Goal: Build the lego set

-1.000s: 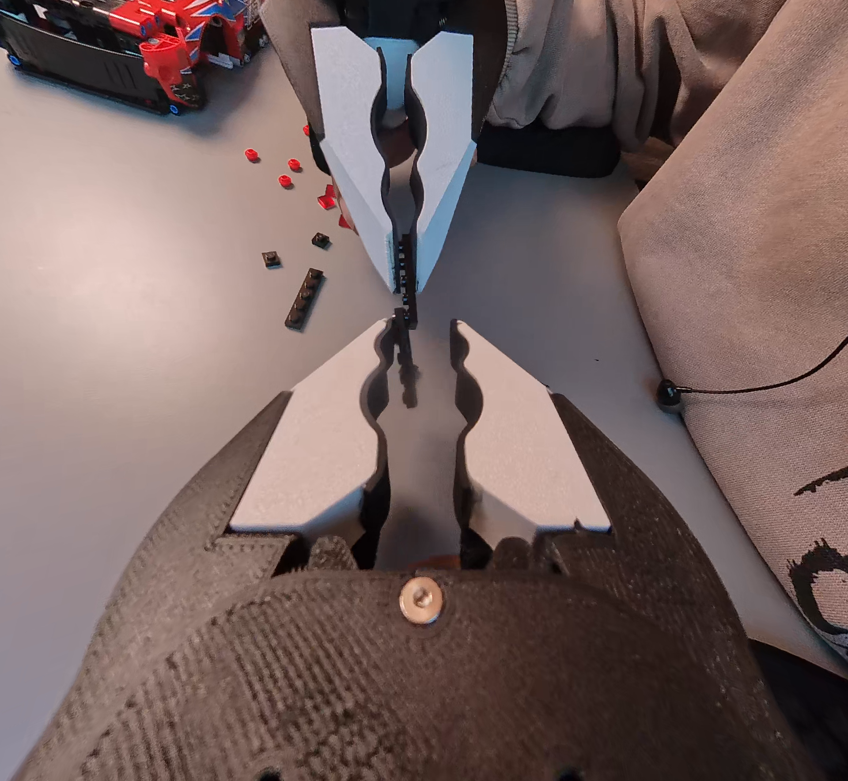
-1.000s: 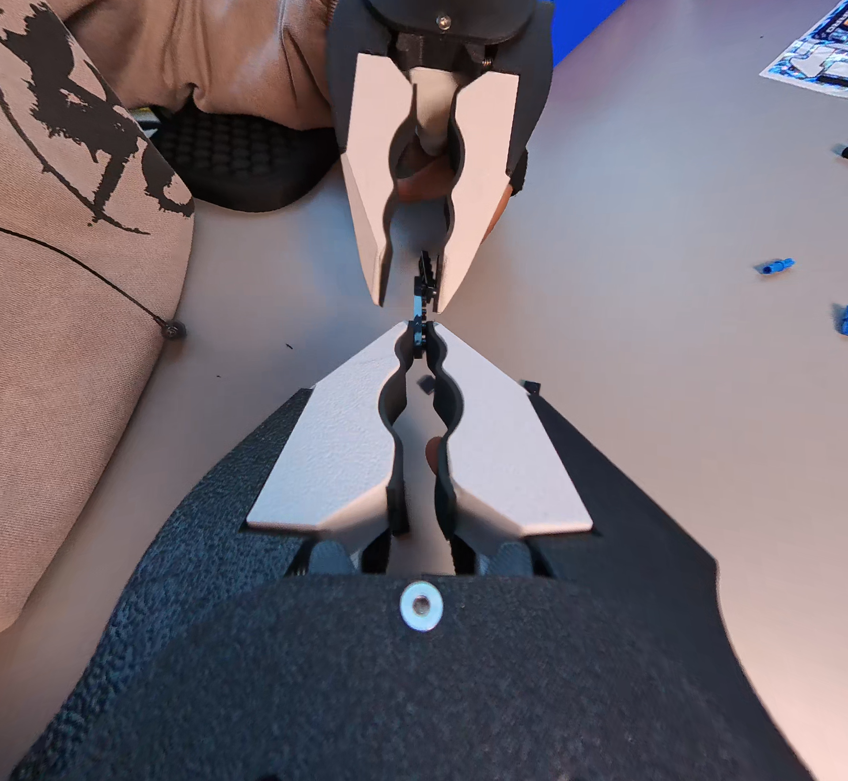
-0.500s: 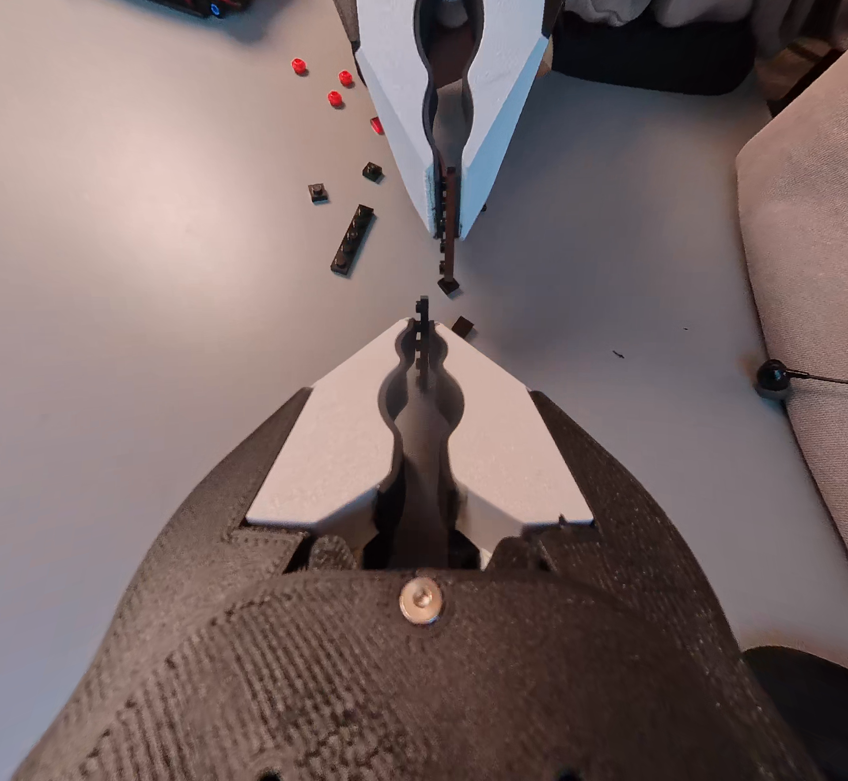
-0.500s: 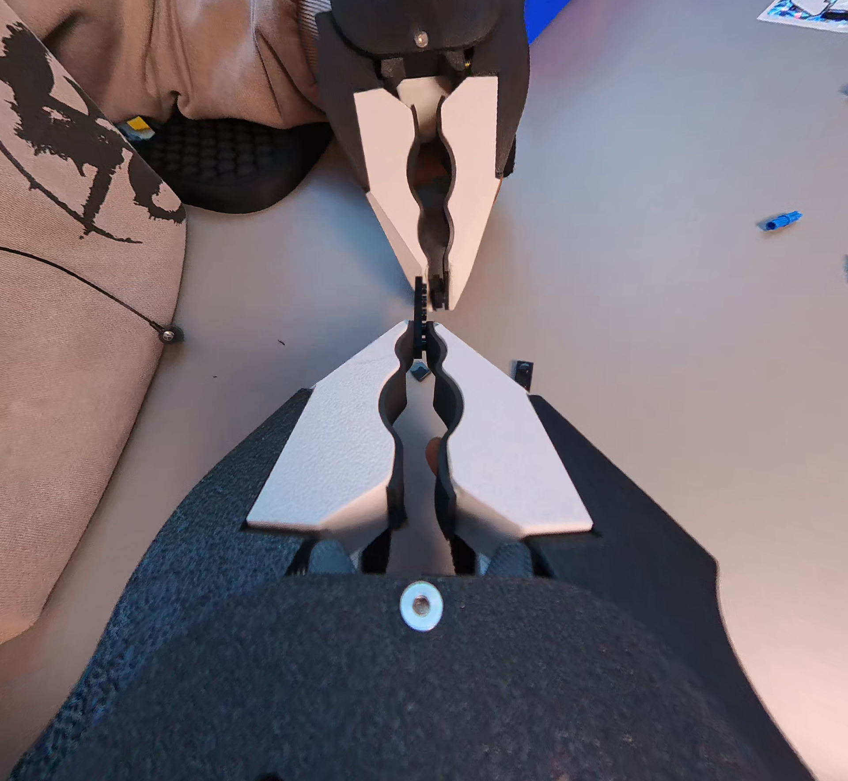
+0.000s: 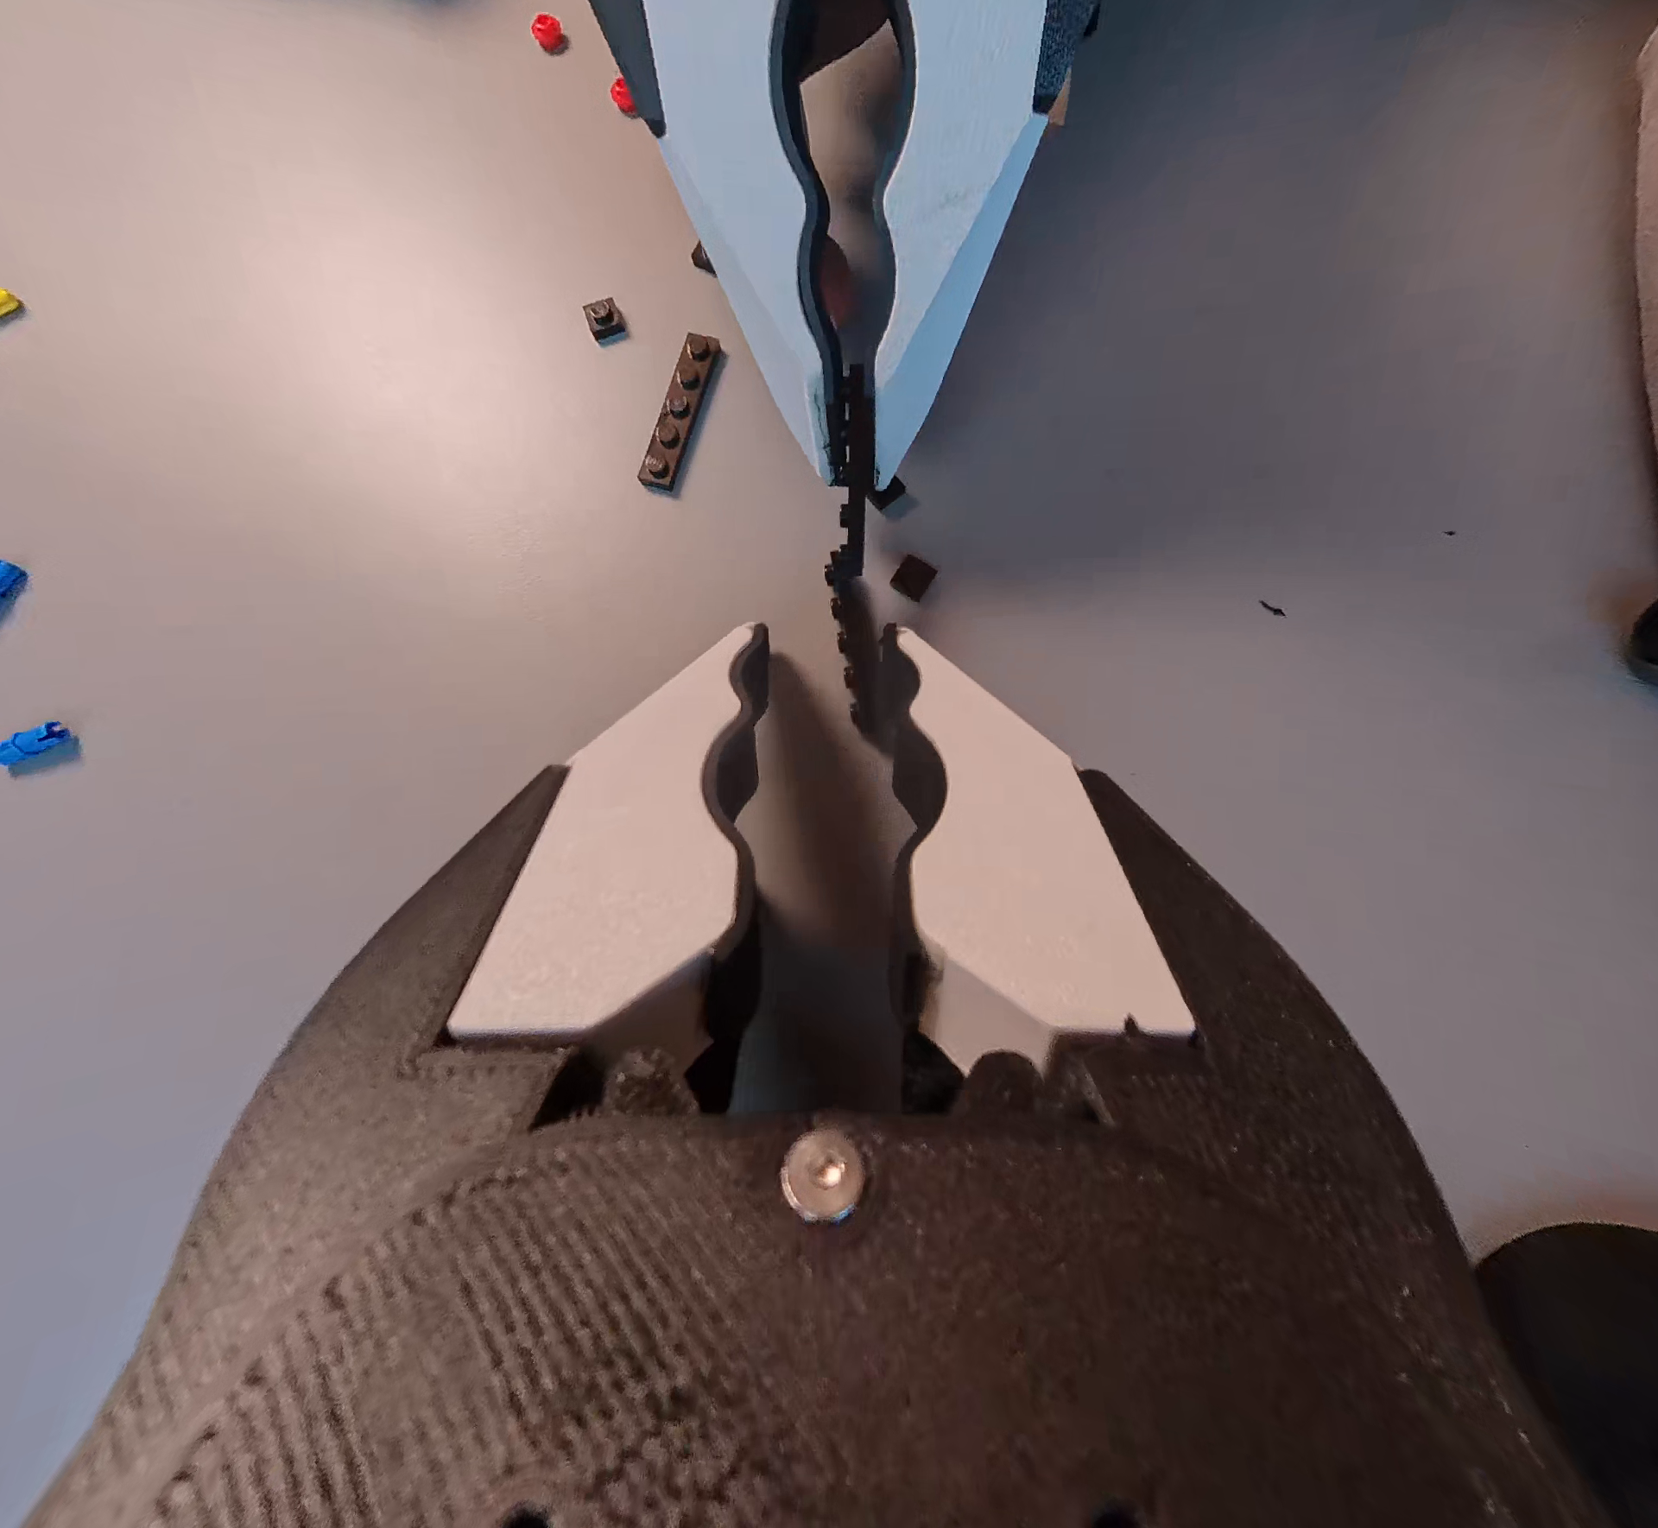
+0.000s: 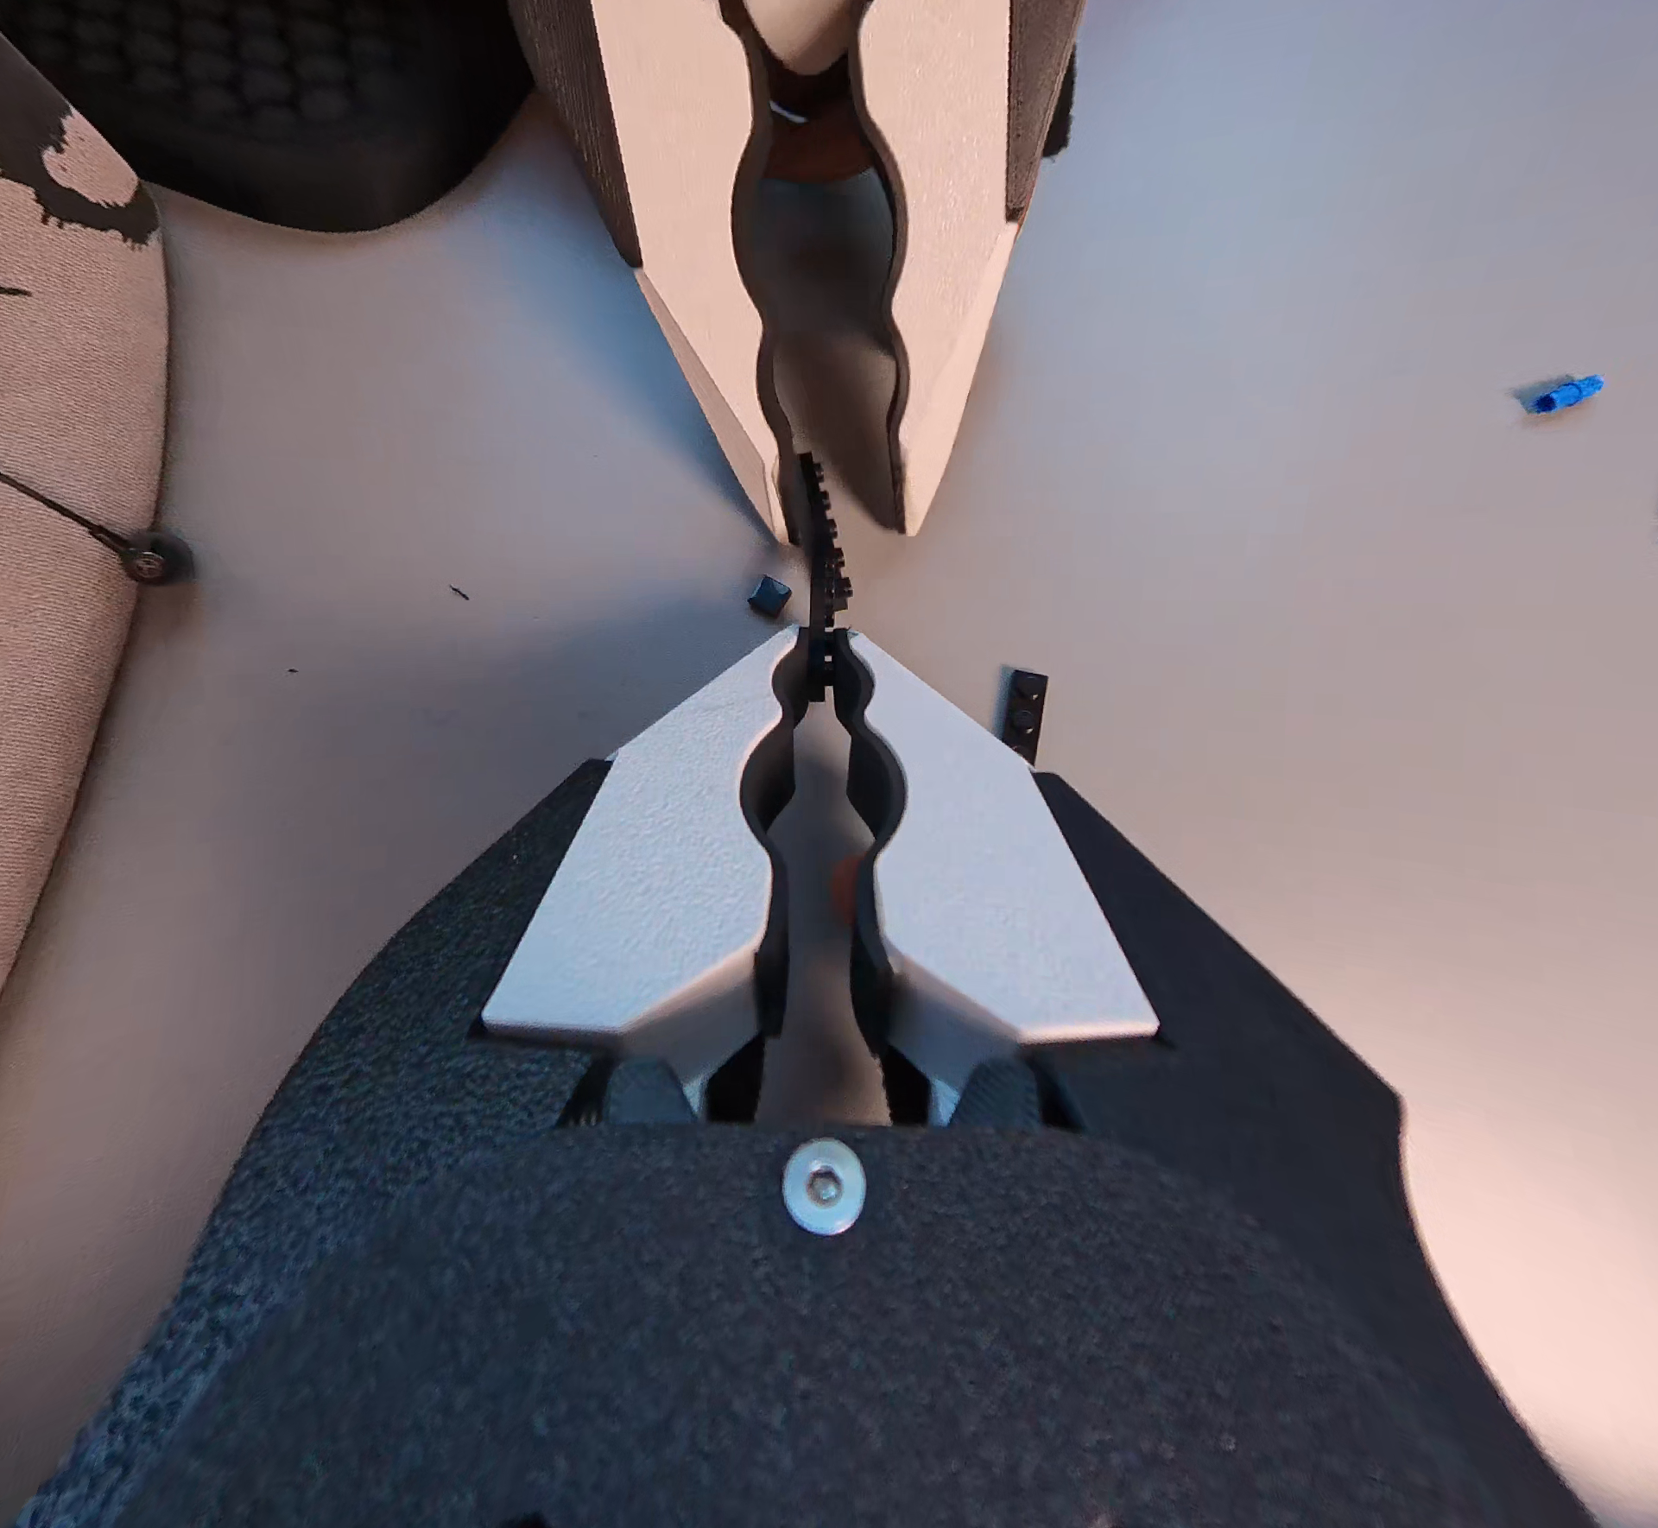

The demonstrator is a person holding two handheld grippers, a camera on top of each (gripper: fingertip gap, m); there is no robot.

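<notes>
Right gripper [image 6: 818, 632] pinches a black plate [image 6: 824, 578] edge-on (studs sideways) for joining; left gripper's [image 5: 825, 632] jaws stand narrowly apart.

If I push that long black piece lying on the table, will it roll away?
Probably not: the plate lies flat, studs up, so it would likely slide. It looks thin and hard, so probably stiff and light. Lying so low, it might be hard to pinch.

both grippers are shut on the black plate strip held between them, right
Not quite. Only the right gripper is shut on the black plate strip. The left gripper is open, its fingers spread around the strip's end, as the left wrist view shows.
</notes>
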